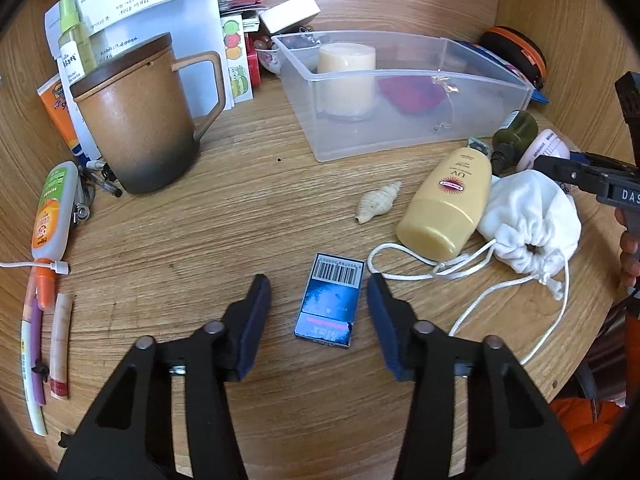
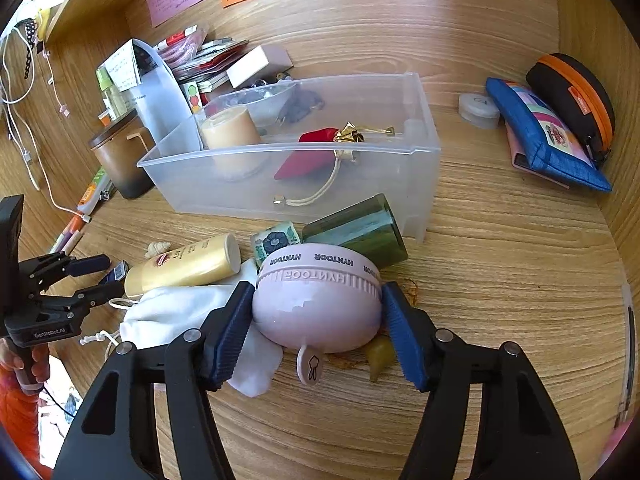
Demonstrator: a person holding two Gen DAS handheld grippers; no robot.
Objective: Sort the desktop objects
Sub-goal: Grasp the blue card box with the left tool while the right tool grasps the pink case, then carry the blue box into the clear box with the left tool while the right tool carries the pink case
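A small blue box (image 1: 330, 304) with a barcode lies flat on the wooden desk. My left gripper (image 1: 317, 282) straddles it, open, with a gap showing on both sides of the box. A round pale pink device (image 2: 316, 312) marked HYNTOOR rests on a white drawstring pouch (image 2: 180, 308). My right gripper (image 2: 316, 288) is shut on the device, both blue pads against its sides. A clear plastic bin (image 2: 280, 188) behind holds a candle (image 2: 230, 136) and a red pouch (image 2: 308, 156).
A yellow sunscreen bottle (image 1: 448, 208), a green bottle (image 2: 356, 228) and a shell (image 1: 378, 202) lie before the bin. A brown lidded mug (image 1: 140, 120), tubes and pens stand left. A blue pouch (image 2: 548, 140) and a black-orange case (image 2: 572, 96) are far right.
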